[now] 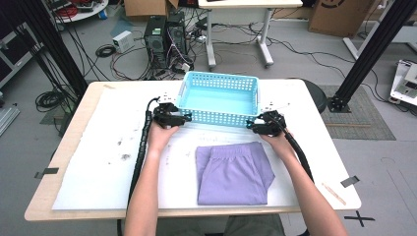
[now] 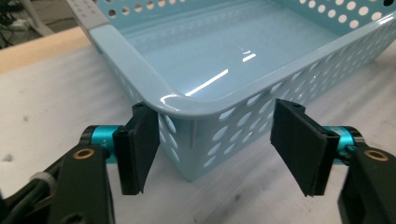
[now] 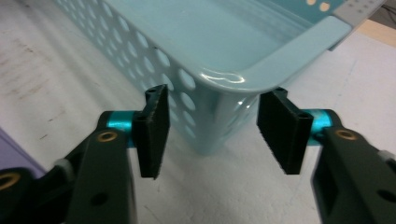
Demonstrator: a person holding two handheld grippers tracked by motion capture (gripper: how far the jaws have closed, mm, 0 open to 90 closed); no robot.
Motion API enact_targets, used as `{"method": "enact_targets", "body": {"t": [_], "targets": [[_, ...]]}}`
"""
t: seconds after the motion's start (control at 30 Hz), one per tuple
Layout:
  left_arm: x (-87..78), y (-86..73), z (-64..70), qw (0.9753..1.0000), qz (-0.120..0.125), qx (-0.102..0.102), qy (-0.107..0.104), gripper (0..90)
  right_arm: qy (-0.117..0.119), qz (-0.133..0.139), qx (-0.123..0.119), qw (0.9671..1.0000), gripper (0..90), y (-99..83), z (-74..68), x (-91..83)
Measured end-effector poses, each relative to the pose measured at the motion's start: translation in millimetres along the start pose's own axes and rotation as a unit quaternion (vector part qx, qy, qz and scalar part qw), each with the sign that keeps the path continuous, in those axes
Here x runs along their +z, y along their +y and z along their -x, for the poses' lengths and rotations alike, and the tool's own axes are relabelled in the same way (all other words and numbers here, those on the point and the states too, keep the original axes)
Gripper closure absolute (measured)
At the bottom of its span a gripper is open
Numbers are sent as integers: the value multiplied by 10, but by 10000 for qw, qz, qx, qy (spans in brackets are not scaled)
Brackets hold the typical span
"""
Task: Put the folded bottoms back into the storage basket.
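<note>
On the white-covered surface [image 1: 98, 162], the light blue perforated plastic basket [image 1: 220, 98] sits beyond the folded lilac fabric garment [image 1: 233, 172]. We position the left gripper [image 1: 173, 118] and right gripper [image 1: 263, 127] at its near corners, jaws wide, straddling each corner, apparently to grip it evenly.

Light blue perforated plastic basket [image 1: 220, 117], empty, upright, at table's far middle

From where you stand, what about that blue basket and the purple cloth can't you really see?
- Basket: its underside, hidden by its own floor.
- Purple folded garment: high view, inner layers hidden by the top fold; type unclear.
- Left gripper, right gripper: jaws straddle the near corners; the basket's rim hides whether the pads touch the walls.
</note>
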State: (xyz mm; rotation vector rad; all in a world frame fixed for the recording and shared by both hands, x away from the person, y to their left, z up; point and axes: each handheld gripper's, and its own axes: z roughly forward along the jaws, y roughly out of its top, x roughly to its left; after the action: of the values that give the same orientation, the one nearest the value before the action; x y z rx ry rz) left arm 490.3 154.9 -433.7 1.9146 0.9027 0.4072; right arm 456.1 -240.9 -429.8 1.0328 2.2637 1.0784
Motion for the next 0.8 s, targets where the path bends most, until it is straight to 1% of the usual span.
{"method": "enact_targets", "body": {"t": [0.03, 0.1, 0.13, 0.17, 0.2, 0.27, 0.3, 0.37, 0.47, 0.7, 0.8], "targets": [[-1, -1, -1, 10000, 0, 17, 6, 357, -12, -1, -15, 10000, 469, 2, 0, -3], [-14, 8, 18, 9999, -91, 121, 31, 376, 0, 28, -9, 10000, 495, 2, 6, -16], [-19, 14, 38, 9998, -121, 142, 15, 379, -19, 22, -29, 10000, 497, 6, 11, -24], [-24, 15, 60, 9997, -138, 177, 36, 382, -14, -2, 17, 10000, 497, 3, 12, -35], [-34, 13, 93, 9995, -146, 267, 45, 385, -13, -27, 43, 10000, 496, 1, 16, -44], [-55, 12, 145, 9991, -181, 372, 49, 388, 17, -34, -29, 10000, 496, -8, 42, -69], [-67, 10, 175, 9990, -194, 391, 48, 388, 32, -93, -21, 9999, 496, -14, 44, -89], [-95, -2, 223, 9988, -221, 425, 39, 389, 55, -118, -76, 9999, 496, -30, 43, -124], [-161, -43, 308, 9990, -213, 393, -51, 400, 109, -148, -171, 9997, 497, -74, 35, -194], [-312, -132, 557, 9986, -270, 449, -58, 423, 243, -169, -239, 9993, 498, -197, -1, -371], [-358, -154, 630, 9984, -293, 491, -31, 423, 285, -148, -243, 9992, 498, -231, -10, -420]]}}
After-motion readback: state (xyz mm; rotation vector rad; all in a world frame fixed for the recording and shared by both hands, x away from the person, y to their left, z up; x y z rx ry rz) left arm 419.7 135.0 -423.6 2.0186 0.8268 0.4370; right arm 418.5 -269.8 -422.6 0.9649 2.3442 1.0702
